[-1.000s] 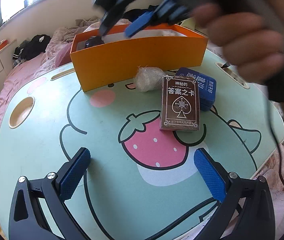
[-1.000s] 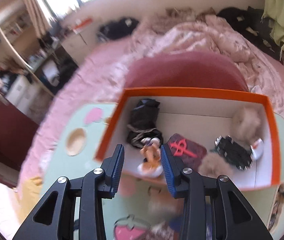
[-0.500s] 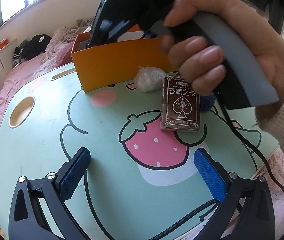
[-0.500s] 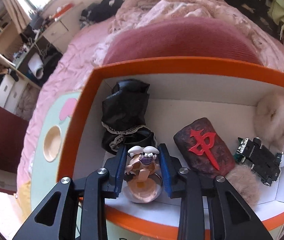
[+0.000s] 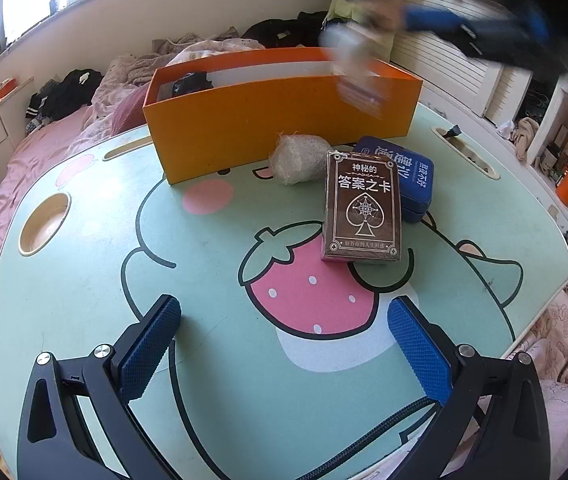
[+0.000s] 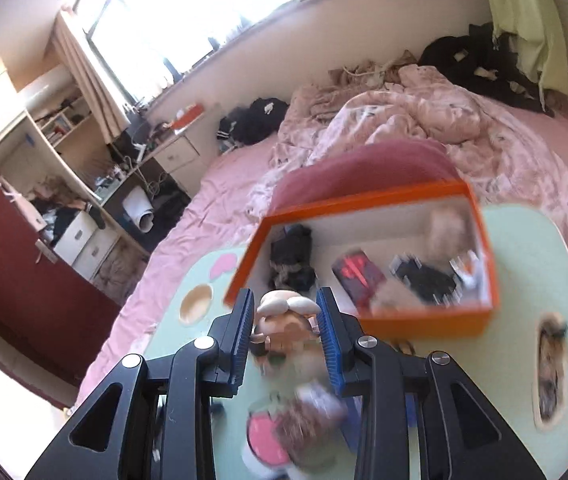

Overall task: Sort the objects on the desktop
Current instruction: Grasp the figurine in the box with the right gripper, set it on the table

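Note:
My right gripper (image 6: 285, 305) is shut on a small figurine (image 6: 284, 326) with a white cap, held in the air over the mint table (image 6: 524, 280), in front of the orange box (image 6: 424, 322). The picture is blurred with motion. In the left wrist view my left gripper (image 5: 284, 310) stands open just above the strawberry print with nothing between its fingers. Ahead of it lie a brown card box (image 5: 362, 208), a blue case (image 5: 412, 176) partly under it, and a bubble-wrapped ball (image 5: 298, 158) against the orange box (image 5: 284, 120).
Inside the box lie a black cloth (image 6: 290, 256), a dark red pouch (image 6: 358, 276), a black gadget (image 6: 424, 280) and a fluffy ball (image 6: 448, 224). The table has a cup hole (image 5: 44, 224) at the left and a slot (image 5: 464, 152) at the right. Pink bedding surrounds it.
My right gripper closed on the figurine inside the box, then lifted it up and back out over the table. The left gripper has not moved.

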A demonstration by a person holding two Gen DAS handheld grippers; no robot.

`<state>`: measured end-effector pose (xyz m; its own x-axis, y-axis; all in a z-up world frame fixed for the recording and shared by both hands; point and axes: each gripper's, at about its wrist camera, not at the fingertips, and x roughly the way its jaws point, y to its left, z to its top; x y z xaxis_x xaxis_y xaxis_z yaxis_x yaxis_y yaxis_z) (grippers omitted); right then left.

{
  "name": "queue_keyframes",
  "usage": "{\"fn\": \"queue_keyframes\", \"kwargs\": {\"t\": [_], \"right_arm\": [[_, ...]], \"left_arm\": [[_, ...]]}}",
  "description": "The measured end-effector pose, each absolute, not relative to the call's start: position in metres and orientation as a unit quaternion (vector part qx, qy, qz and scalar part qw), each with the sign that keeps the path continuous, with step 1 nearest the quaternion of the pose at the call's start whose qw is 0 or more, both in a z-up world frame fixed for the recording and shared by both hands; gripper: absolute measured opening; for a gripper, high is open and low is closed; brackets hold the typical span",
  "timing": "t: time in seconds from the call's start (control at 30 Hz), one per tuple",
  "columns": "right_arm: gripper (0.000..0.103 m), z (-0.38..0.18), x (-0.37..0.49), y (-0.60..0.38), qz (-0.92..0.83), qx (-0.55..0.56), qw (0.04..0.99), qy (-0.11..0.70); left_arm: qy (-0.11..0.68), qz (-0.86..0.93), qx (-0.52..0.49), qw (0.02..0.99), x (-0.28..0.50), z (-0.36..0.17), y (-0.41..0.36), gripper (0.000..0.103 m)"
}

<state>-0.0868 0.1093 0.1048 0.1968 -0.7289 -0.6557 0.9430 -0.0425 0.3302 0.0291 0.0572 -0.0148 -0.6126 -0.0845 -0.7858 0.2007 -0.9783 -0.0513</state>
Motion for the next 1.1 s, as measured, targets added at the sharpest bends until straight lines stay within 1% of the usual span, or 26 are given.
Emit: {"fn": "queue_keyframes", "kwargs": {"t": [0.17, 0.3, 0.4, 0.5, 0.53, 0.57, 0.6, 0.63, 0.73, 0.9, 1.03, 1.1], "right_arm": [[0.031, 0.074, -0.106, 0.135, -0.622, 0.408, 0.652, 0.148], [0.031, 0.057, -0.121, 0.133, -0.616, 0.434, 0.641, 0.143], [0.031, 0.05, -0.118, 0.13, -0.619, 0.433, 0.636, 0.158], [0.033, 0.043, -0.108, 0.128, -0.598, 0.434, 0.652, 0.171], [0.039, 0.041, -0.104, 0.127, -0.595, 0.43, 0.657, 0.172], [0.05, 0.04, -0.099, 0.128, -0.595, 0.423, 0.661, 0.176], [0.055, 0.04, -0.095, 0.13, -0.596, 0.413, 0.666, 0.175], [0.063, 0.04, -0.093, 0.133, -0.6, 0.405, 0.668, 0.171], [0.064, 0.041, -0.087, 0.144, -0.609, 0.388, 0.672, 0.163], [0.066, 0.04, -0.077, 0.176, -0.661, 0.336, 0.644, 0.188], [0.073, 0.034, -0.08, 0.203, -0.691, 0.309, 0.621, 0.201], [0.073, 0.027, -0.08, 0.211, -0.703, 0.302, 0.609, 0.21]], "left_arm": [[0.068, -0.895, 0.432, 0.082, 0.029, -0.015, 0.057, 0.103], [0.069, -0.895, 0.432, 0.082, 0.029, -0.015, 0.057, 0.103], [0.069, -0.895, 0.432, 0.083, 0.029, -0.015, 0.057, 0.103], [0.069, -0.895, 0.432, 0.083, 0.029, -0.015, 0.057, 0.103], [0.069, -0.895, 0.432, 0.083, 0.029, -0.015, 0.057, 0.103], [0.069, -0.895, 0.432, 0.083, 0.029, -0.015, 0.057, 0.103], [0.069, -0.895, 0.432, 0.083, 0.029, -0.015, 0.057, 0.103], [0.069, -0.895, 0.432, 0.083, 0.029, -0.015, 0.057, 0.103], [0.069, -0.895, 0.432, 0.084, 0.029, -0.015, 0.057, 0.103], [0.07, -0.895, 0.432, 0.084, 0.03, -0.015, 0.057, 0.103], [0.07, -0.895, 0.432, 0.085, 0.03, -0.015, 0.057, 0.103], [0.07, -0.895, 0.432, 0.085, 0.03, -0.015, 0.057, 0.103]]}}
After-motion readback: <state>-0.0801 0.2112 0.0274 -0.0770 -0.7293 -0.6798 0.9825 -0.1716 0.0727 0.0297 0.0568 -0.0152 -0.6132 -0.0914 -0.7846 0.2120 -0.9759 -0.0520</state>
